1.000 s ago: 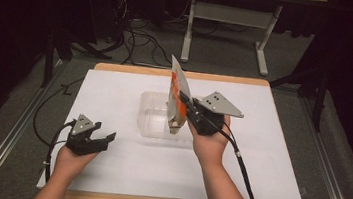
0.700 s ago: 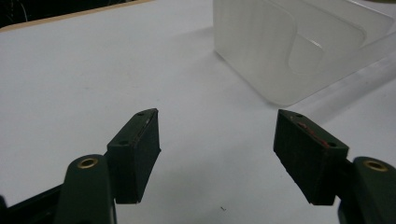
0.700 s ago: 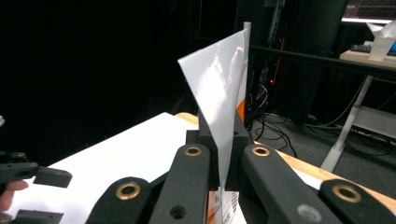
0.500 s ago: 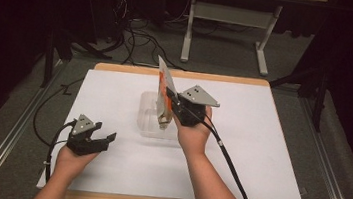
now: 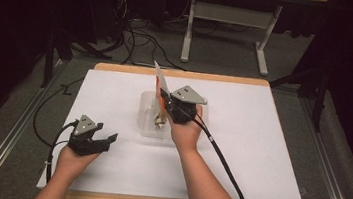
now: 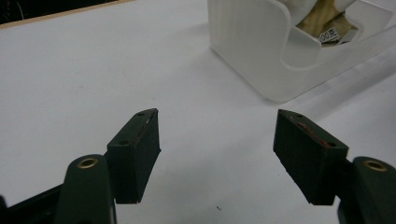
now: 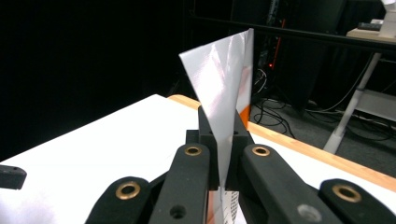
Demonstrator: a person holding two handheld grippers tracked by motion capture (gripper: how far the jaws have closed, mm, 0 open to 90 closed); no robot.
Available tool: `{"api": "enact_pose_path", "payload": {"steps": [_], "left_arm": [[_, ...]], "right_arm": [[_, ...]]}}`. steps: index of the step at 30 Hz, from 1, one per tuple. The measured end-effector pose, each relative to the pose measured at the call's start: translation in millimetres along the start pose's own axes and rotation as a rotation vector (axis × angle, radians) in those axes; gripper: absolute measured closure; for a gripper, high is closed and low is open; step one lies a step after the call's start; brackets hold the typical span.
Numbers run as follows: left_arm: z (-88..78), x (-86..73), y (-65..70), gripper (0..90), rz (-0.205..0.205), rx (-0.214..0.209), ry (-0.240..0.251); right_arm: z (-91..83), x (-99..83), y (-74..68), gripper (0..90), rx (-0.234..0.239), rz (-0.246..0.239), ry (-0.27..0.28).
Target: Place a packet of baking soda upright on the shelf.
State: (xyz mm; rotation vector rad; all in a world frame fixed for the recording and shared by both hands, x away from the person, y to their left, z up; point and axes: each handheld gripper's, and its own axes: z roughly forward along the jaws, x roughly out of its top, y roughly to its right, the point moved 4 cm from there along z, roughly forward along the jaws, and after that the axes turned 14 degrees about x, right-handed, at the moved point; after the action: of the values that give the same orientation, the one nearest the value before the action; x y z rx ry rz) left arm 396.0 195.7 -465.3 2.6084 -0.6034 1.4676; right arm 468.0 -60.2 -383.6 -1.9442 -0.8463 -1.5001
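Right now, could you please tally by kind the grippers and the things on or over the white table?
Handheld black two-jaw grippers: 2, the left gripper open over the table, the right gripper shut on the packet.
Translucent white plastic bins: 1.
Flat silver and orange foil packets: 1, held above the bin.
Brownish wrapped items lying in the bin: number unclear.
Total: 4 countable things.

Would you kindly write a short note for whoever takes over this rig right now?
Right gripper: shut on a silver-and-orange packet, held upright above the clear plastic bin at mid-table.
Left gripper: open, holding nothing, low over the white tabletop near the front left.
Bin: already holds some items; what they are is hard to tell.
Done: packet gripped.
Left, probably: put the packet in the bin, or carry it clear if it is coming out.
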Motion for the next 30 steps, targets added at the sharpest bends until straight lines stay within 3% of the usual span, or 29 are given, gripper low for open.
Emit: {"api": "enact_pose_path", "payload": {"steps": [8,30], "left_arm": [[0.7,0.2,-0.4,32.0,-0.001,0.001,0.000],[1.3,-0.3,1.2,32.0,0.012,0.001,-0.010]], "right_arm": [[5.5,-8.3,-6.8,90.0,0.017,0.005,-0.012],[-3.8,-23.6,-7.7,90.0,0.047,0.036,-0.032]]}}
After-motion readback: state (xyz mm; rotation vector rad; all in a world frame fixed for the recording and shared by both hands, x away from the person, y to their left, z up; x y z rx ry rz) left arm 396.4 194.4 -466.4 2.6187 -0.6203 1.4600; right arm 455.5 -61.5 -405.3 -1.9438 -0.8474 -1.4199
